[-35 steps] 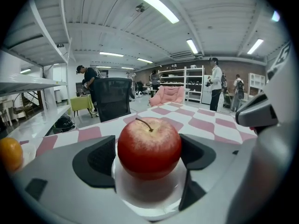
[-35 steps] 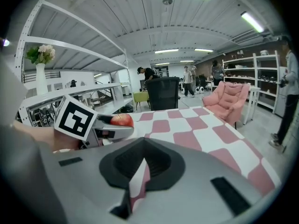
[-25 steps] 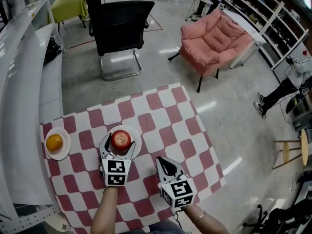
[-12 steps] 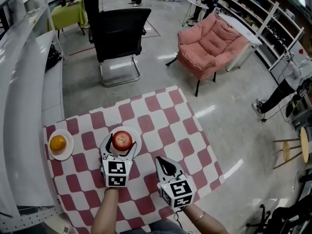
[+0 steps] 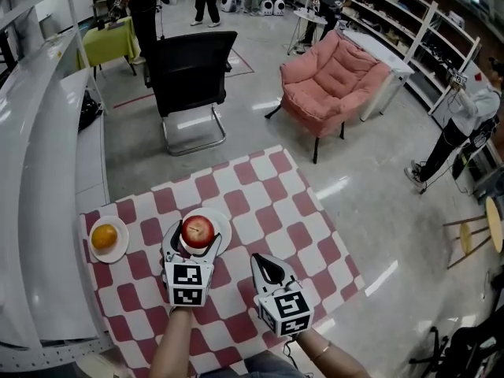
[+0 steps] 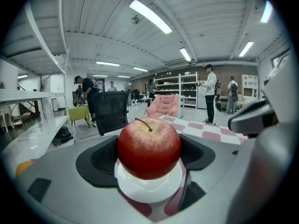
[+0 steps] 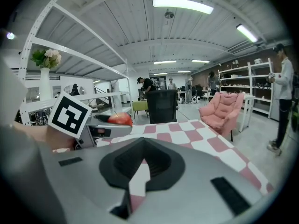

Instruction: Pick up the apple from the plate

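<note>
A red apple [image 5: 197, 230] sits over a small white plate [image 5: 220, 225] on the red-and-white checked table [image 5: 260, 203]. My left gripper [image 5: 194, 236] has a finger on each side of it, and in the left gripper view the black pads [image 6: 100, 157] press against both flanks of the apple [image 6: 148, 148], with the plate [image 6: 149, 192] right beneath. Whether the apple is lifted off the plate I cannot tell. My right gripper [image 5: 265, 264] hovers over the cloth to the right, shut with nothing in it [image 7: 142, 164]; from there the apple [image 7: 120, 119] shows at the left.
An orange [image 5: 104, 236] lies on a second white plate [image 5: 120, 250] at the table's left edge. A white shelf unit [image 5: 39, 211] runs along the left. Beyond the table stand a black chair [image 5: 189, 69] and a pink armchair [image 5: 331, 77]; a person [image 5: 465, 124] is at the right.
The head view has tilted so the table sits a little lower and more of the room shows. The left gripper stays around the apple; the right gripper has not moved.
</note>
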The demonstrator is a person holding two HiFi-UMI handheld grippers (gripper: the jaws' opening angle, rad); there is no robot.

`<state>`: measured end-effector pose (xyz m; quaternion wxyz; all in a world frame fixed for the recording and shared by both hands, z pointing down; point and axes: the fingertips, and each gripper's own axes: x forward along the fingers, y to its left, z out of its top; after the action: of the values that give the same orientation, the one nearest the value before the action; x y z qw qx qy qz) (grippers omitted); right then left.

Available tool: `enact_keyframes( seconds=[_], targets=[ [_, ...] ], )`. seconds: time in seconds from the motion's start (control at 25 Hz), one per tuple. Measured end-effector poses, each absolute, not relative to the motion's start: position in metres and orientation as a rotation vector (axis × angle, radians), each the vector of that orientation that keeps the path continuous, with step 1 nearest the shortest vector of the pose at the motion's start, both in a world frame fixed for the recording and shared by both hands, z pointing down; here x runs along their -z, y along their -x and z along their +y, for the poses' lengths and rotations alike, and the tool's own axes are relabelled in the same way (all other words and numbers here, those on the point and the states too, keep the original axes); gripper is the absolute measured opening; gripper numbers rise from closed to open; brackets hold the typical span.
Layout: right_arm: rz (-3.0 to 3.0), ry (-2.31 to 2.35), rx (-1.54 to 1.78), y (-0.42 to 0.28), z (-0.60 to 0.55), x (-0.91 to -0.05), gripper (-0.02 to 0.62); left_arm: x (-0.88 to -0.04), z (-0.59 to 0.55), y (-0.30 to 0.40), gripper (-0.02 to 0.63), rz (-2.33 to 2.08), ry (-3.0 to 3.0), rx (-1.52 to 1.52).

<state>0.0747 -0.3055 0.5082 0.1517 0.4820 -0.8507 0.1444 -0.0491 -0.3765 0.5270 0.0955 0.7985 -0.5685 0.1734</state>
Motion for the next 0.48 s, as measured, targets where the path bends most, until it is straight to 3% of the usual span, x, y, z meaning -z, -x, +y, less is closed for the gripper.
enact_keyframes(
  seconds=[0.48],
  targets=[
    [-2.473, -1.466, -0.336, -0.071, -0.283, -0.472, 0.009, -0.484, -0.342, 0.049, 0.407, -1.665, -2.430, -0.455]
  ],
)
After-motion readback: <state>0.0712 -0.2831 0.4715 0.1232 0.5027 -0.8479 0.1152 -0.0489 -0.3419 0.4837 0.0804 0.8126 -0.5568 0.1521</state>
